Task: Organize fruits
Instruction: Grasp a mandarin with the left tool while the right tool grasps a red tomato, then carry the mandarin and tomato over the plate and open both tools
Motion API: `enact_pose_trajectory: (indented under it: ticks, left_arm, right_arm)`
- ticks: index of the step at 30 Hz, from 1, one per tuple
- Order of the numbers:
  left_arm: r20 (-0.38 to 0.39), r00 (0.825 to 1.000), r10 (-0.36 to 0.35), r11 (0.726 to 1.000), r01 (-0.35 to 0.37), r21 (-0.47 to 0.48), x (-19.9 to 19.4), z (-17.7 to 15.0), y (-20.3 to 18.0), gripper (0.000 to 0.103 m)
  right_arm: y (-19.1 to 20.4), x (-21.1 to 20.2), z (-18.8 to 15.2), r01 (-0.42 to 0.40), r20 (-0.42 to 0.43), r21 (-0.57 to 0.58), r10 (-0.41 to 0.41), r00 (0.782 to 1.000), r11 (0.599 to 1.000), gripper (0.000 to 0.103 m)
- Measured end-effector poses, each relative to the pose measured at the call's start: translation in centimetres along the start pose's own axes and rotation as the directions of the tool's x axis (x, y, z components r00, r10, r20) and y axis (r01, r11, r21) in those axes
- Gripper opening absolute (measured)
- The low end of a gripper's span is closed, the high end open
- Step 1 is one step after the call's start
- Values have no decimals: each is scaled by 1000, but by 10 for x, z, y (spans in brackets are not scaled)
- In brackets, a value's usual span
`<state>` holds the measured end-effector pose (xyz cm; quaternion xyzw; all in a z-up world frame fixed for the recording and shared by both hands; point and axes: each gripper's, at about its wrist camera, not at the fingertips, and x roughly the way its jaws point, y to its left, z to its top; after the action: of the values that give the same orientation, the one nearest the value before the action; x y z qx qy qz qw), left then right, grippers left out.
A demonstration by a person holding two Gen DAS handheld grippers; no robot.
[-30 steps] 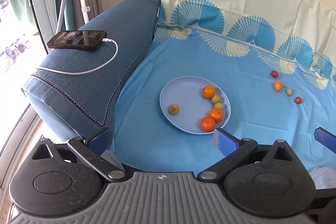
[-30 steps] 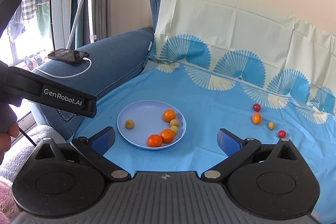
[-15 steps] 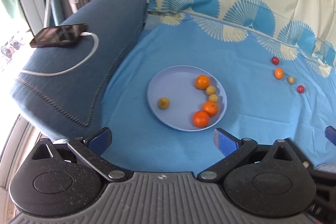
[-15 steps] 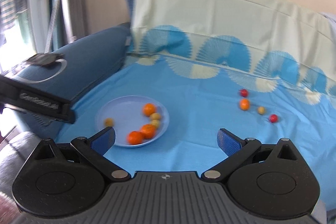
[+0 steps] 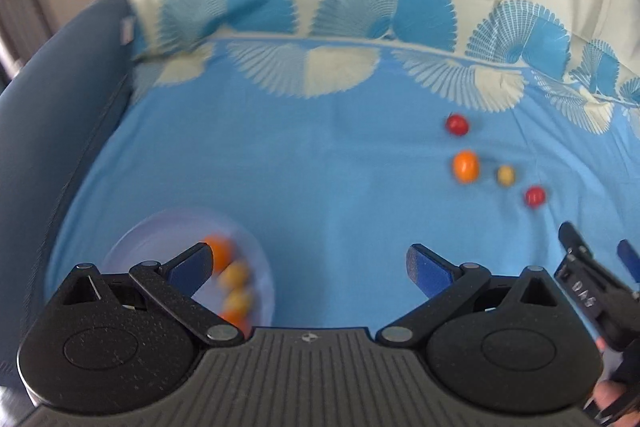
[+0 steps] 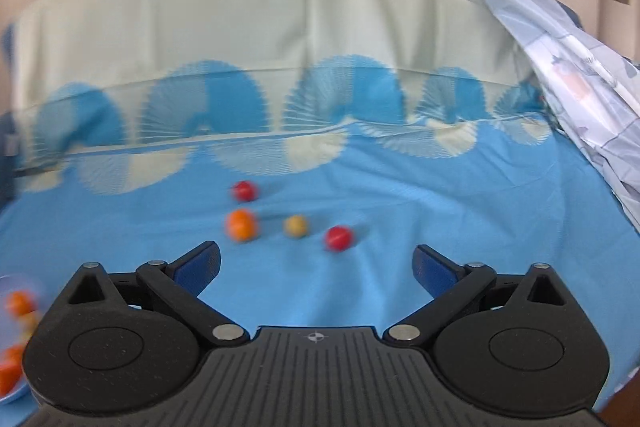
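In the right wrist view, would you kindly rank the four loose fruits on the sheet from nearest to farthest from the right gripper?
From the right gripper:
1. Lower red fruit, right.
2. Yellow fruit, centre, and orange fruit, left: too close to call.
3. Upper red fruit, farthest back.

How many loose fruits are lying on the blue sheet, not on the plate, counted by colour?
Red: 2
Orange: 1
Yellow: 1
Total: 4
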<state>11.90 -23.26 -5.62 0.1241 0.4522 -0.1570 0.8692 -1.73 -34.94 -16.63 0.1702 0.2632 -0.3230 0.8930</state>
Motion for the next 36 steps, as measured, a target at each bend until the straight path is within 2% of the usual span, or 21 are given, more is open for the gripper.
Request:
enact_pose_trajectory:
  ticks: [5,9,12,17,18,19,20,21,23,28,31,36]
  left_arm:
    - [-26,999,-31,998,32,49,79,44,-64,103]
    - [-45,998,-53,996,56,72,132,66,-104,103]
    - [-74,995,-73,991,81,105,164,73,-130,103]
    - [-125,988,-88,988,103,115,199,71,-146,102]
    - [-135,984,-113,989,125,85,202,69,-142,93]
    - [-150,978,-148,986,157,50,203,68,-138,82]
    - [-140,981,-135,988,144,56,198,67,-137,63]
    - [-117,985,-125,986,137,98,193,66,-140,37]
    - [-116,988,-99,985,114,131,183,66,-144,35]
    - [-139,986,-96,991,108,82,155,56,-121,35]
    - [-133,988,-75,993,86,78,120,46,-93,36]
    - [-65,998,-14,994,21,106,48,17,-37,36]
  right_arm:
    - [-22,88,-3,-18,-60,33,20,998,999,82]
    - [-28,133,-8,-52,-107,7,53,993,999,70]
    - [-32,150,-11,-77,-145,16,79,986,997,67]
    - [-27,157,-14,-73,-131,-53,66,989,996,68]
    - [-25,157,-14,-60,-129,-66,51,990,996,63]
    - [-24,156,-14,-45,-125,-77,36,991,996,58]
    - [-24,155,-14,-45,-120,-79,35,992,996,42]
    - [-24,154,-13,-56,-118,-74,47,992,996,32]
    - [-25,152,-13,-42,-106,-73,34,994,996,32]
    - [-33,144,-9,30,-5,-47,-30,1000,998,32]
    - [-45,144,-9,60,-9,-2,-60,998,998,32]
    - [-55,120,-10,145,2,2,-145,989,989,32]
